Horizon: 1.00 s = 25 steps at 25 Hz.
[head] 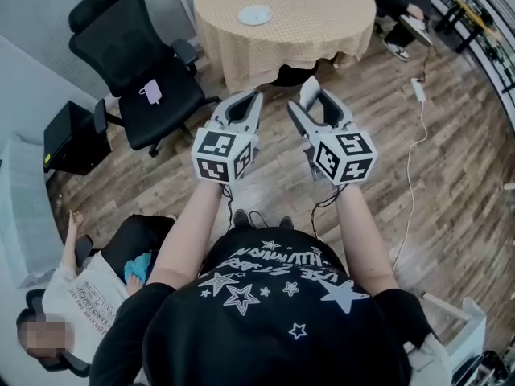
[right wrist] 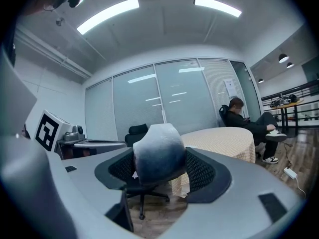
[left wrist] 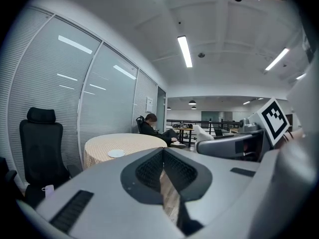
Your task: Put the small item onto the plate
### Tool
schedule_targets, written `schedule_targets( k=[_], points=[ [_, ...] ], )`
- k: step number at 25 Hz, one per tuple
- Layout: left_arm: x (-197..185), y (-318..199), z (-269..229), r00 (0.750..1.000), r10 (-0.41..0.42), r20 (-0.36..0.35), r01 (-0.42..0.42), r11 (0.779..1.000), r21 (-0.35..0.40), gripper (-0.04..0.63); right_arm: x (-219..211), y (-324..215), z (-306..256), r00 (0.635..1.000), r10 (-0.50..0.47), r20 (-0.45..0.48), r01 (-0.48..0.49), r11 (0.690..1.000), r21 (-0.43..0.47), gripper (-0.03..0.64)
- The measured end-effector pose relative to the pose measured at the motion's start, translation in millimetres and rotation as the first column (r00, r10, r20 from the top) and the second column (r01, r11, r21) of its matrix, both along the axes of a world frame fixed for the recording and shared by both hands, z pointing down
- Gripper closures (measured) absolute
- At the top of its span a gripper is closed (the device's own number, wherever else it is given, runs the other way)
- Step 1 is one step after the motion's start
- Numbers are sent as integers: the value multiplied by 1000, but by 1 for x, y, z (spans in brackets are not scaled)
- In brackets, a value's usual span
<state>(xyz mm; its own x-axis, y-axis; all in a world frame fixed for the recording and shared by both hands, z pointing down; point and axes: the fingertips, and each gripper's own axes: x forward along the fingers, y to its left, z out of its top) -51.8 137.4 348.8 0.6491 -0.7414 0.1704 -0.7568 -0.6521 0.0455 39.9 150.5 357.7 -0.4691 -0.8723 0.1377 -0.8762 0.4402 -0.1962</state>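
Both tongs are held out in front of me over the wooden floor (head: 451, 183), side by side and near each other. On the right gripper (head: 312, 101) the jaws are spread wide and clamped on the small item (right wrist: 158, 151), a rounded white-to-grey lump that fills the gap, with a dark ribbed pad pressing each flank. From the head view I see its white top poking up past the jaw tips. On the left gripper (head: 256, 96) the jaws are pressed almost together. Its own view shows only a thin slit of floor between the dark pads, with nothing in them.

So the small item sits in the air in the right gripper, well short of the plate (head: 255, 14). That plate is small, round and pale, and it lies on the round table (head: 322, 30) under a tan checked cloth, ahead of both grippers and well apart from them.

A black office chair (head: 133, 55) stands to the left of the table, and a small lilac object (head: 151, 92) rests on its seat; I can't tell what it is. A white cable (head: 412, 147) trails across the floor on my right. Beyond the table a seated person (right wrist: 239, 114) leans back, legs stretched out. Low on my left another person in a white shirt (head: 84, 296) is down near the floor.
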Motion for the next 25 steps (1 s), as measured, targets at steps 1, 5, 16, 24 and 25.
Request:
schedule_targets(
  k=[1,5,16,24,25],
  points=[
    [3,2,-1,1000,0,-2,0,1000,2,587,1,1,-2,1000,-6,0,6,1000,7,315],
    [14,8,-4,1000,-21,-2,21,1000,15,588,12,5,-8,999,-32,30,32,999,23,315],
    [23,23,3,996,-88,-9,88,996,14,587,28,9,4,995,-86,47,86,996,9,314],
    [13,-7,12,996,-88,-17,88,996,3,587,27,-12,17,996,-70,46,72,997,-26,315],
    [13,-13,15,996,-85,-19,85,996,0,587,28,-17,20,997,-65,45,67,997,-33,315]
  ],
)
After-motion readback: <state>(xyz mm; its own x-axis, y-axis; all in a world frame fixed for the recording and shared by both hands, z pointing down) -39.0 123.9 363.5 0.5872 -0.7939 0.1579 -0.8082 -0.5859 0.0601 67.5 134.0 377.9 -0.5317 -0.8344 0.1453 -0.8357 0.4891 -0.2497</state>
